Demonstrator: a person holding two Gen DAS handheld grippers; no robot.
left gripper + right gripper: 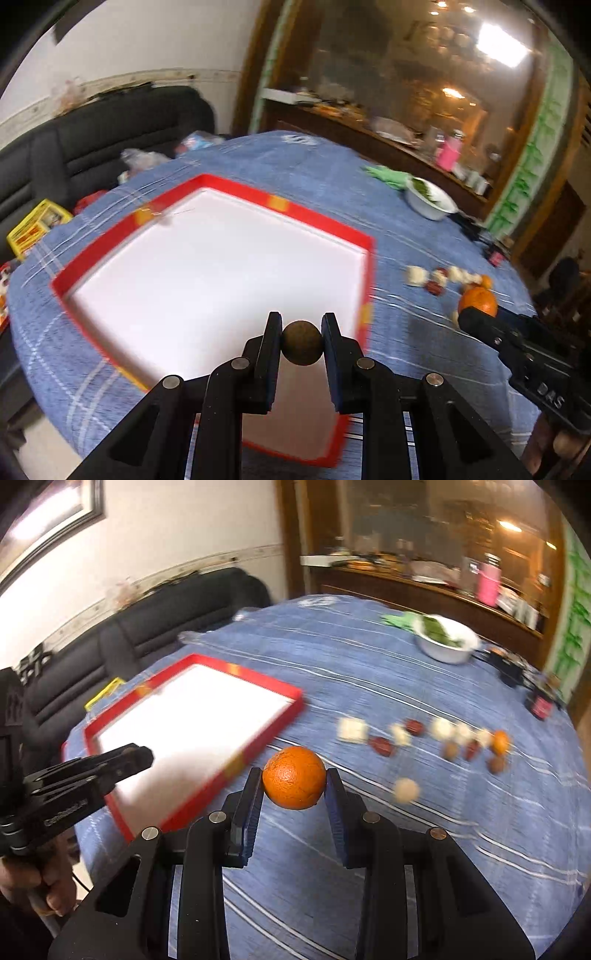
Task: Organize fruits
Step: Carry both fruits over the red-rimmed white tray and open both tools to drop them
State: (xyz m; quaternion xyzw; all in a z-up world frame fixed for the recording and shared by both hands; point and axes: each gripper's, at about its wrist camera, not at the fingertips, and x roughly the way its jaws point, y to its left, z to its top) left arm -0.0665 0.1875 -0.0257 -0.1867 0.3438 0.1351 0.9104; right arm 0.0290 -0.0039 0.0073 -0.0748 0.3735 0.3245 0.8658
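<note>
My left gripper [302,341] is shut on a small round brown fruit [302,342] and holds it above the near part of a red-rimmed tray [325,218] with a white floor. My right gripper [294,784] is shut on an orange [294,777] above the blue cloth, just right of the tray [258,677]. The orange also shows in the left wrist view [478,301], and the left gripper shows at the left of the right wrist view [142,757]. Several small fruits and pale pieces [424,734] lie in a loose row on the cloth.
A round table with a blue striped cloth [369,657] carries a white bowl of greens [445,638] at the far right. A black sofa [92,140] stands behind the table and a wooden sideboard [424,590] at the back. Small dark items [539,701] sit near the right edge.
</note>
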